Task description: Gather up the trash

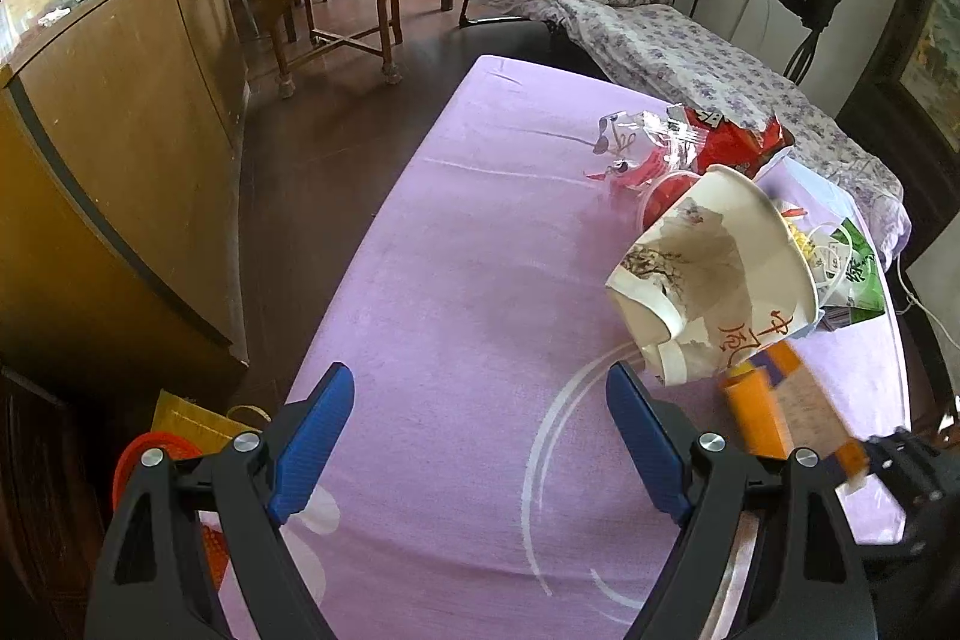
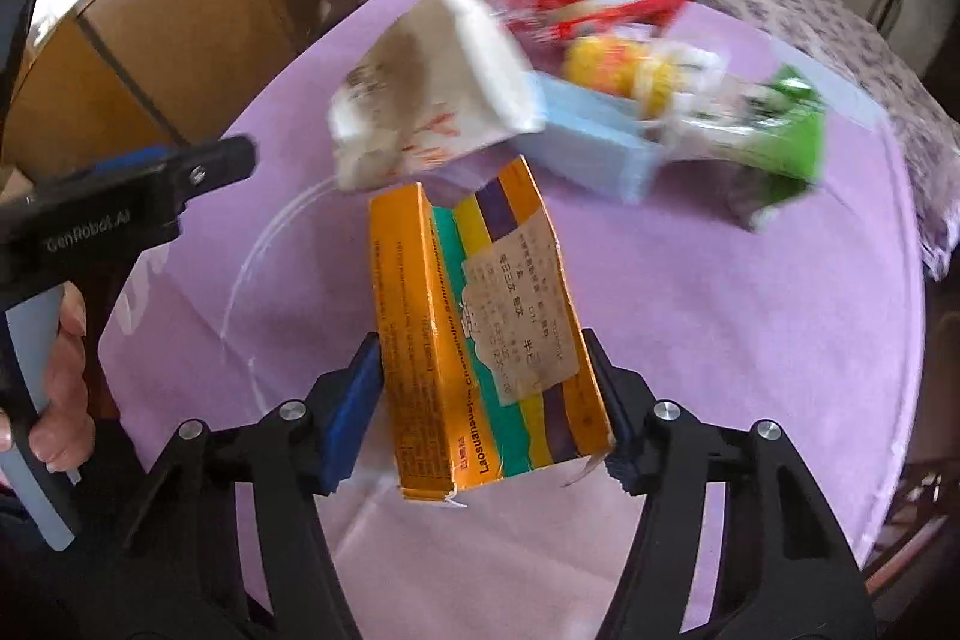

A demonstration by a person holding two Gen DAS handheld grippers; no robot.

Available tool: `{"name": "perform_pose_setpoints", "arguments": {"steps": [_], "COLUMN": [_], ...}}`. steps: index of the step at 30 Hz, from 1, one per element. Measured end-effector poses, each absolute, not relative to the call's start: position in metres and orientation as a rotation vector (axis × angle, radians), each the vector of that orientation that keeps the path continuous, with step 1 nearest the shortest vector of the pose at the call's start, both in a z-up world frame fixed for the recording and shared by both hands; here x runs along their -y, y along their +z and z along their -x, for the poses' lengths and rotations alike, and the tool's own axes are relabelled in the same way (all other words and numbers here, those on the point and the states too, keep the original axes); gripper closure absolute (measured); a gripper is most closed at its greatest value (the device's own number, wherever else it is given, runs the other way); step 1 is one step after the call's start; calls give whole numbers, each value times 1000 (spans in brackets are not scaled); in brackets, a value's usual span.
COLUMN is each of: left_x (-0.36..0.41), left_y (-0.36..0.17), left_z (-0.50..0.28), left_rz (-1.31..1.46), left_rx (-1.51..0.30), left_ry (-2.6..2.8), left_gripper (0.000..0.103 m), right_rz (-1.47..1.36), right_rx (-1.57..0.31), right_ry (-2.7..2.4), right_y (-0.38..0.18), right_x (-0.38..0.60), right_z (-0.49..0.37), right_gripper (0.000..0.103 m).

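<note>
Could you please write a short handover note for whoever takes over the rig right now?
Left gripper: open, empty, over the purple table.
Right gripper: pads closed on the sides of the orange box.
Trash heap at the table's far right: paper bowl on its side, red wrappers, green packet, blue box.
Done: box gripped.
Left: drop the box off (no bin clearly visible), then collect the heap.

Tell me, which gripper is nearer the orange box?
Right. The right gripper has its fingers on either side of the orange box; the left gripper hangs open over bare purple tablecloth beside it.
</note>
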State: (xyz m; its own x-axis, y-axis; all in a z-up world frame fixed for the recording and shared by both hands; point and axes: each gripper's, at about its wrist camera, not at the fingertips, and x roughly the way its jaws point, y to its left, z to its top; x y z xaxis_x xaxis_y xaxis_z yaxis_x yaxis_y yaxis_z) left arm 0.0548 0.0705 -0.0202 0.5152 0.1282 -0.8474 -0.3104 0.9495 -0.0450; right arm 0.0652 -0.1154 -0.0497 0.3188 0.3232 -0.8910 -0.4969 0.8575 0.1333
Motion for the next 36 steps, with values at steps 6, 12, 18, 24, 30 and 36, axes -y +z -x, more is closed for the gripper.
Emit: {"name": "perform_pose_setpoints", "arguments": {"steps": [6, 12, 18, 24, 30, 36], "left_x": [-63, -43, -9, 4, 4, 9], "left_y": [-21, -19, -16, -14, 4, -4], "left_z": [-57, -64, -78, -98, -117, -147], "left_rz": [162, 113, 0, 34, 186, 126], "left_rx": [-995, -993, -988, -1026, -1029, -1087], "left_ry": [238, 162, 78, 66, 59, 203], "left_gripper": [18, 18, 11, 10, 10, 10], "right_rz": [79, 55, -52, -111, -124, -101], "right_rx": [-1147, -1248, -1174, -1160, -1167, -1172], "right_ry": [494, 542, 521, 511, 522, 544], "right_y": [-37, -53, -35, -34, -36, -40], "right_x": [154, 154, 172, 187, 191, 189], "right_z": [-75, -84, -86, -94, -102, -103], "right_gripper": [38, 28, 18, 18, 18, 18]}}
